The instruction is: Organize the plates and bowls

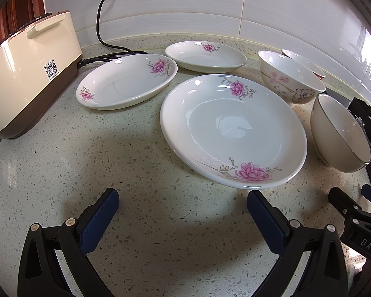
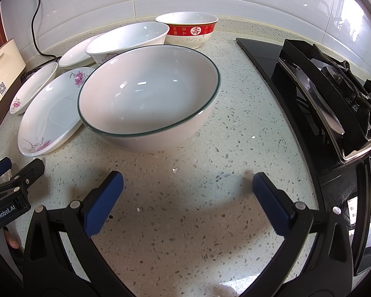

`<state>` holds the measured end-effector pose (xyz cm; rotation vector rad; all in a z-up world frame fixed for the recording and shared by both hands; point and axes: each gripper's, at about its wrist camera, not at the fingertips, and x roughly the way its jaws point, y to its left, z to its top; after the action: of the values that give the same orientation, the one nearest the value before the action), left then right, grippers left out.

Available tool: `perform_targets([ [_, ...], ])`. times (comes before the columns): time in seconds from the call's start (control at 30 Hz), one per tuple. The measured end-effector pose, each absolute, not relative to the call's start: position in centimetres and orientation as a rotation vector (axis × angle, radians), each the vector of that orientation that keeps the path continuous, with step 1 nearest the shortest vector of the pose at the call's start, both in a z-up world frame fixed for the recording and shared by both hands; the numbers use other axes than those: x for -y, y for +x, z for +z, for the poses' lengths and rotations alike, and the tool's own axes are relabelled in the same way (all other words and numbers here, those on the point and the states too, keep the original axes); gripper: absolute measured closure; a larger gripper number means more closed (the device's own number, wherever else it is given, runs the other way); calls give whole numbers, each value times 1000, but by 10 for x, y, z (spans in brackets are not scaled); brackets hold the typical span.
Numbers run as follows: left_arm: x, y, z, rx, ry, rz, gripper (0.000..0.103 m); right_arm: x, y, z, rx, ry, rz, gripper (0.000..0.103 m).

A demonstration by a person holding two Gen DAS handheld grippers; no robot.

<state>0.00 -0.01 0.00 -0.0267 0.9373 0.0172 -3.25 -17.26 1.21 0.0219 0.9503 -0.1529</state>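
- Speckled stone countertop: matte, flecked, bearing all the dishes.
- Cream plastic appliance, rounded box, at 10 o'clock.
- Glossy round floral plate, centre; two more shallow plates at 11 and 12.
- Green-rimmed ceramic bowl, deep, smooth, ahead of the right gripper.
- Left gripper and right gripper: ribbed blue pads spread wide, empty.

White tiled wall; speckled countertop; gas hob.
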Motion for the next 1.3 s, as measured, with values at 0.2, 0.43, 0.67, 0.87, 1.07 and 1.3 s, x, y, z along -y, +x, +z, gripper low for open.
perform_targets([
  [0.2, 0, 0, 0, -937, -27, 17, 0, 173, -32, 12, -950, 22, -153, 0],
  [0.43, 0, 0, 0, -937, -27, 17, 0, 173, -32, 12, -950, 28, -166, 0],
  [0.67, 0, 0, 0, -938, -31, 24, 0, 172, -26, 10, -949, 35, -167, 0],
  [0.87, 0, -3, 0, -938, -29, 18, 0, 169, -34, 13, -970, 1, -96, 0],
  [1.07, -1, -7, 2, -940, -27, -19, 0, 143, -52, 14, -966, -62, 111, 0],
  [1.3, -40, -18, 12, -845, -255, -53, 1, 129, -62, 29, -853, 166, 307, 1],
])
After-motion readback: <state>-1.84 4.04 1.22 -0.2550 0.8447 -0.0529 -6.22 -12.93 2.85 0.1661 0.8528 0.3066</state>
